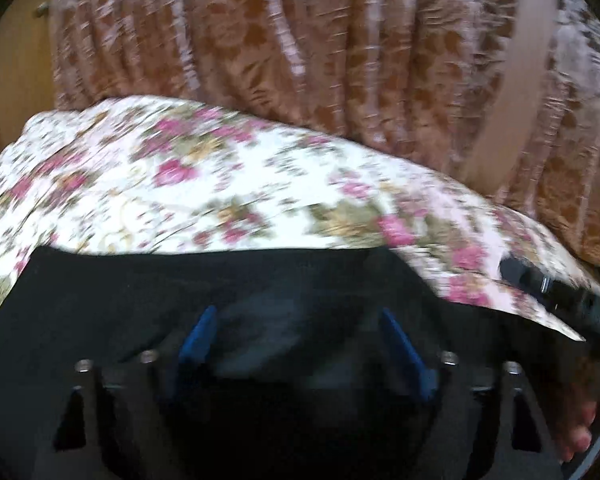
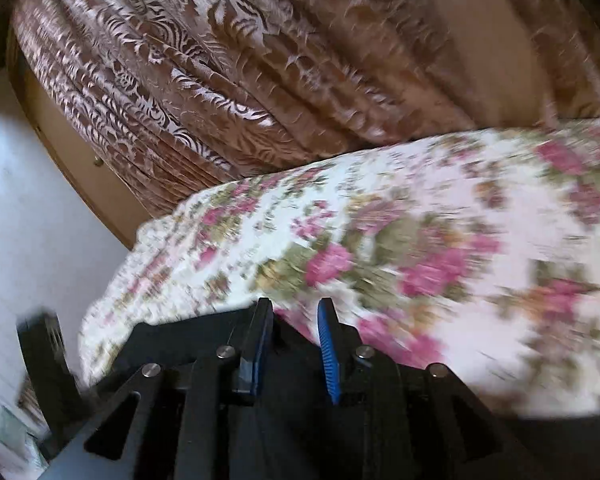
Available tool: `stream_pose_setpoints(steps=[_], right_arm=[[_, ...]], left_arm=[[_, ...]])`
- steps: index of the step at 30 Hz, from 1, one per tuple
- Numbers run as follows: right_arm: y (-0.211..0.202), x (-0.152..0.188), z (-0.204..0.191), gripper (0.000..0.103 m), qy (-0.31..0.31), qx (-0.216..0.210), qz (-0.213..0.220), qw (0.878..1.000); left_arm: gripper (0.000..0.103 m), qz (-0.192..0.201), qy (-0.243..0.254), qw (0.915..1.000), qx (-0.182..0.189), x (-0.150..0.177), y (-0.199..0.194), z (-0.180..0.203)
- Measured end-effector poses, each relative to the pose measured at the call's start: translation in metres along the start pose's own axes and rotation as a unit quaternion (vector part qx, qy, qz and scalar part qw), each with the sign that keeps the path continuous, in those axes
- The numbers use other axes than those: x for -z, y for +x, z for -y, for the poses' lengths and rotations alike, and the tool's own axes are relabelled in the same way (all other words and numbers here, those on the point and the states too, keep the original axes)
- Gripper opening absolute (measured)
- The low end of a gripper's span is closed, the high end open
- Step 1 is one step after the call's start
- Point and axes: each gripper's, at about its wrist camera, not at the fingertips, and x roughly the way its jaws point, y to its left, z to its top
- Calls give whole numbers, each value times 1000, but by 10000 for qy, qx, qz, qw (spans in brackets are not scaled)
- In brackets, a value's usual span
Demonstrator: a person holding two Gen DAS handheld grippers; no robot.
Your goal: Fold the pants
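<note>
Brown patterned curtains (image 1: pixel 260 40) hang behind a bed with a floral bedspread (image 2: pixel 420 240), beside wooden furniture (image 1: pixel 16 80).

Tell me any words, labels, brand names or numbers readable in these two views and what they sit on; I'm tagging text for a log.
None: no readable text in either view.
Floral bedspread: printed flowers only, blurred.
Brown curtain: woven leaf pattern, no lettering.
Black pants: plain where visible, no tag showing.
Left tool and right tool: no markings visible.
</note>
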Motion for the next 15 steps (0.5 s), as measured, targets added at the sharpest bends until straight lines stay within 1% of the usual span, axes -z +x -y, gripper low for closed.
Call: stream_pose_setpoints(steps=[1, 2, 3, 4, 5, 6, 7, 9, 10, 12, 15], right_arm=[[-8, 6, 0, 23, -127, 70, -59, 9999], [-15, 13, 0, 23, -268, 142, -145, 9994], [-20, 20, 0, 22, -404, 219, -278, 9986], [-20, 25, 1, 22, -497, 273, -406, 9976], [-21, 31, 3, 22, -583, 416, -558, 9959], [-21, 34, 5, 22, -632, 533, -623, 9946], [-20, 36, 7, 21, -723, 701, -698, 9925], [-16, 41, 12, 12, -875, 1038, -703, 9882], [-17, 44, 16, 6, -867, 1166, -705, 9869], [-12, 47, 26, 1, -712, 1298, -697, 9865], [-12, 52, 32, 0, -674, 1375, -569, 9866]], left_arm=[[65, -33, 188, 9997, 120, -1, -1, 11], [60, -88, 375, 9991, 194, -2, 1, 21], [58, -142, 521, 9983, 224, -2, 3, 30], [52, -205, 686, 9971, 264, -1, 8, 40], [47, -258, 812, 9959, 319, -1, 13, 48], [46, -335, 973, 9942, 326, 0, 19, 55], [46, -459, 1132, 9922, 242, 1, 29, 62], [43, -686, 1152, 9910, 71, 0, 47, 65], [44, -715, 1060, 9918, 90, -4, 54, 63], [44, -634, 956, 9933, 116, -11, 59, 59], [47, -520, 1090, 9927, 5, -14, 69, 57]])
